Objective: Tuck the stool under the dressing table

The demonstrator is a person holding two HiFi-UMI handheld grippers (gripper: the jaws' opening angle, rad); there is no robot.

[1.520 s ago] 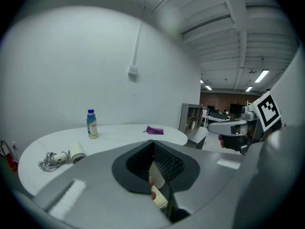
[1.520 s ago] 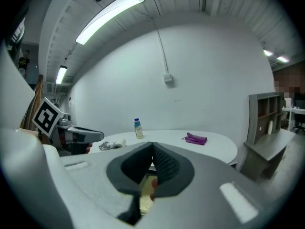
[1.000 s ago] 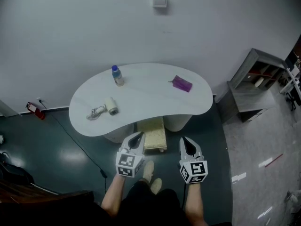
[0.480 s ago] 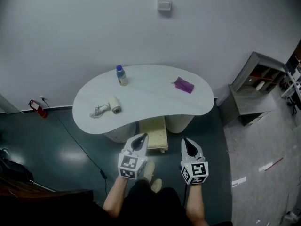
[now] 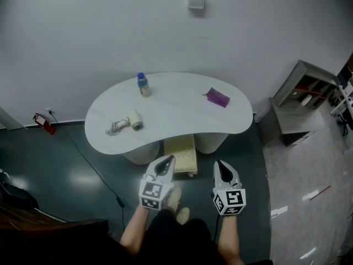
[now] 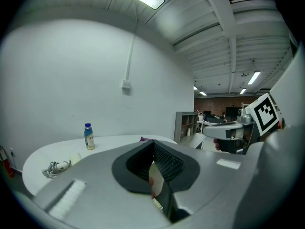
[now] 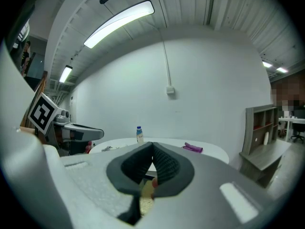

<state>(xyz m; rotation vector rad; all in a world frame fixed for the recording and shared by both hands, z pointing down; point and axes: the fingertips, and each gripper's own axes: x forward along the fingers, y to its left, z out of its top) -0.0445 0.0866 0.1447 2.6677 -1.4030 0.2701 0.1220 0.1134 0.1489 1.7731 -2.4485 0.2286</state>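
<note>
The cream-topped stool (image 5: 181,154) stands partly under the front edge of the white kidney-shaped dressing table (image 5: 171,123), its near half sticking out. My left gripper (image 5: 167,161) hangs just in front of the stool's left side, shut with nothing in it. My right gripper (image 5: 221,165) is to the right of the stool, also shut and empty. In the left gripper view the closed tips (image 6: 153,142) point toward the table top (image 6: 45,154). From the right gripper view the closed jaws (image 7: 152,145) face the table (image 7: 214,150), with a sliver of the stool (image 7: 146,191) below them.
On the table stand a small bottle (image 5: 143,85), a purple pouch (image 5: 217,97) and a white hair dryer with its cord (image 5: 126,123). A grey shelf unit (image 5: 298,101) stands to the right. A black cable (image 5: 88,162) runs over the dark floor at the left. The person's shoes (image 5: 177,203) are just behind the stool.
The head view has shifted slightly, so the table sits a bit further right in the frame. Both grippers stay shut in about the same place before the stool.
</note>
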